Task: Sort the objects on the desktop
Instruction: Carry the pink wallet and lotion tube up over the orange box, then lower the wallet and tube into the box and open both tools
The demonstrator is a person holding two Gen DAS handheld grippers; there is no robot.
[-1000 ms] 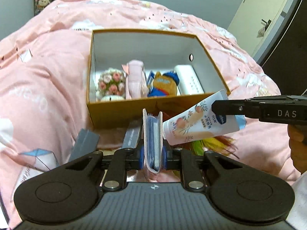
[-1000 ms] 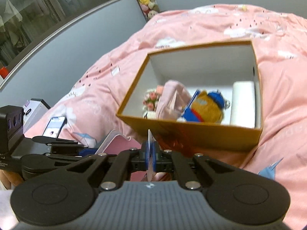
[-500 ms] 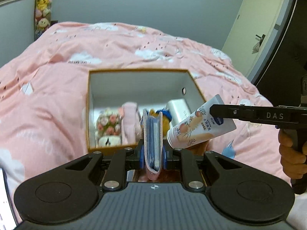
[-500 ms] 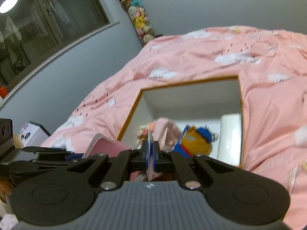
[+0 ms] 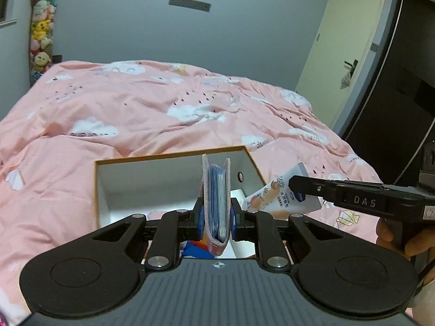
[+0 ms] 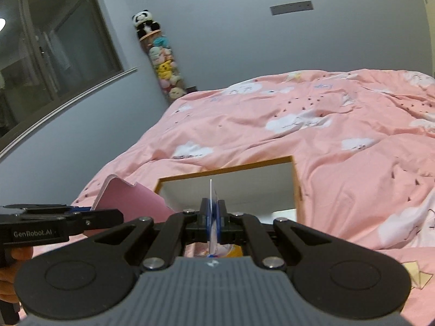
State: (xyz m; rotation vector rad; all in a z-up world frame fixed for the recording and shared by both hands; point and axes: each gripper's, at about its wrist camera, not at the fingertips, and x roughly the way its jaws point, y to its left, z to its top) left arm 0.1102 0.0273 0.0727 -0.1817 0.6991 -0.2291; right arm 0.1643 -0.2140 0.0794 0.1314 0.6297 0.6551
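Wallet (image 5: 216, 203) stands clamped upright in my left gripper (image 5: 216, 218) over the box (image 5: 174, 156), now closer below than before, while my right gripper (image 6: 213, 221), marked DAS, pinches the tube (image 5: 277, 197) at the box's right edge.

The left gripper (image 5: 216, 218) is matt black plastic with bright metal pivot pins and a ribbed grey body; its jaws carry glossy blue pads. They clamp a card holder (image 5: 216, 203) of soft pink felt-like cloth, stitched at the edges, with smooth blue sleeves inside. At centre, the box (image 5: 174, 175) looks like cardboard, matt white inside with a tan rim. At right, the tube (image 5: 277, 198) is glossy printed plastic. The quilt (image 5: 163, 114) filling the middle of the frame is soft, wrinkled pink cloth.
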